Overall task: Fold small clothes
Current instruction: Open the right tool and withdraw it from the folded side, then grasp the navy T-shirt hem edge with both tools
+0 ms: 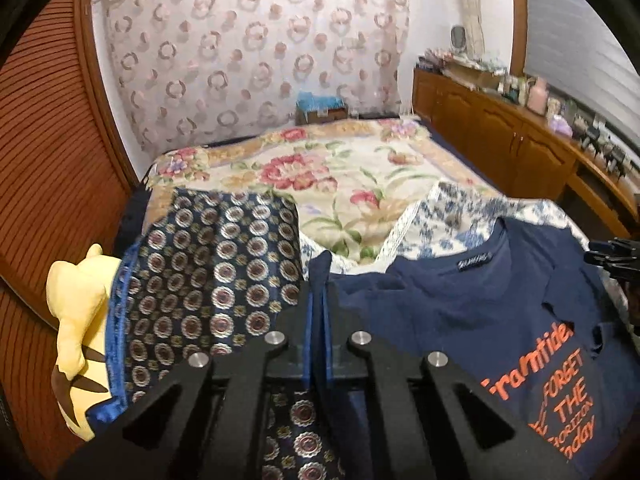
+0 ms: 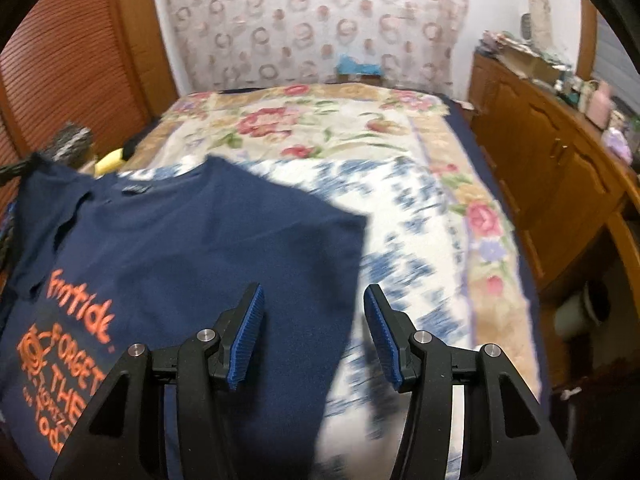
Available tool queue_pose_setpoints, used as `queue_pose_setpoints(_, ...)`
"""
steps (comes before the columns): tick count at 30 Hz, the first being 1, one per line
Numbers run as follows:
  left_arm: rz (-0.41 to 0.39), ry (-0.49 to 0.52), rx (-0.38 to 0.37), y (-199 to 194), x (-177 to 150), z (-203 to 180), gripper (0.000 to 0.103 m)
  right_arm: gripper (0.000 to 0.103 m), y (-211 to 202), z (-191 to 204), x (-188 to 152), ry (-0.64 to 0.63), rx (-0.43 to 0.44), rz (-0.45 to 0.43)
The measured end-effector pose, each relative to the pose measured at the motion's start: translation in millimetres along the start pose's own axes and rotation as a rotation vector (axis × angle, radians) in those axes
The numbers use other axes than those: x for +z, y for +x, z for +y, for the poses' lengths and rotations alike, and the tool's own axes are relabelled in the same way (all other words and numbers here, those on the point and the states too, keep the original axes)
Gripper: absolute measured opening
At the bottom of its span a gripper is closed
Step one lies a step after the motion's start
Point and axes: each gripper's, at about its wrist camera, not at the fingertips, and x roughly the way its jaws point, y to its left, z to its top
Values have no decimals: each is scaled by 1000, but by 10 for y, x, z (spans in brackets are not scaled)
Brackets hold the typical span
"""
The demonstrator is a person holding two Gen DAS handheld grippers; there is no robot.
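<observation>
We see a navy T-shirt [image 2: 192,240] with orange words lying flat on the bed [image 2: 320,128], on top of a blue-and-white cloth [image 2: 412,232]. The shirt's neck points toward the far wall.

In the left wrist view, our left gripper [image 1: 319,280] is pinched tight on a bit of the navy T-shirt's edge, and the fabric sticks up between the blue pads. Only this view shows a dark cloth with round gold-and-red dots [image 1: 216,264] bunched up just to the left of the shirt, and a yellow plush toy [image 1: 80,320] beside that cloth. At the far right edge we glimpse a black piece of the other tool.

In the right wrist view, our right gripper [image 2: 314,332] hangs partly open over the shirt's right edge, with nothing between its blue pads [image 2: 248,336]. This view shows the whole right side of the shirt. It also shows the wooden cabinets [image 2: 552,184] along the right of the bed.
</observation>
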Motion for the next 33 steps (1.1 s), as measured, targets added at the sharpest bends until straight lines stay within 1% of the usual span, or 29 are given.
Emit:
queue_pose_setpoints(2,-14,0,-1,-61,19,15,2,53,51,-53,58,4,7,18)
queue_pose_setpoints(6,-42,-4,-16,-163,34,7,2,53,187,-77,124,-29,-14,47)
queue_pose_setpoints(9,-57,-4,-27,-233,23,-11,2,52,267,-68,167,-46,-23,51)
queue_pose_setpoints(12,-69,-8,-34,-318,-7,-20,1,44,310,-47,217,-53,-20,58)
queue_pose_setpoints(13,-72,-11,-38,-345,-25,-22,1,39,323,-28,234,-56,-15,60)
queue_pose_setpoints(14,-71,-11,-40,-358,-38,-38,1,36,329,7,242,-66,-14,61)
queue_pose_setpoints(15,-71,-8,-39,-368,-55,-50,1,30,333,35,257,-79,-15,60)
queue_pose_setpoints(18,-67,-1,-20,-355,-87,-52,1,28,341,132,269,-118,-52,59)
queue_pose_setpoints(20,-39,-16,-16,-288,-86,-9,1,28,348,139,268,-114,-57,59)
queue_pose_setpoints(21,-20,-26,-15,-250,-81,20,3,28,354,134,264,-108,-57,56)
queue_pose_setpoints(22,-11,-23,-19,-229,-88,29,10,28,352,129,256,-103,-56,51)
queue_pose_setpoints(23,-6,-15,-26,-208,-85,25,14,28,351,123,242,-98,-54,45)
queue_pose_setpoints(25,11,2,-51,-143,-73,-9,27,28,346,103,216,-84,-50,28)
queue_pose_setpoints(27,33,8,-65,-65,-57,-46,35,28,339,83,186,-73,-46,10)
queue_pose_setpoints(30,90,29,-78,126,-21,-126,37,28,340,69,180,-67,-41,4)
queue_pose_setpoints(33,158,50,-61,361,6,-209,37,28,341,65,180,-70,-42,4)
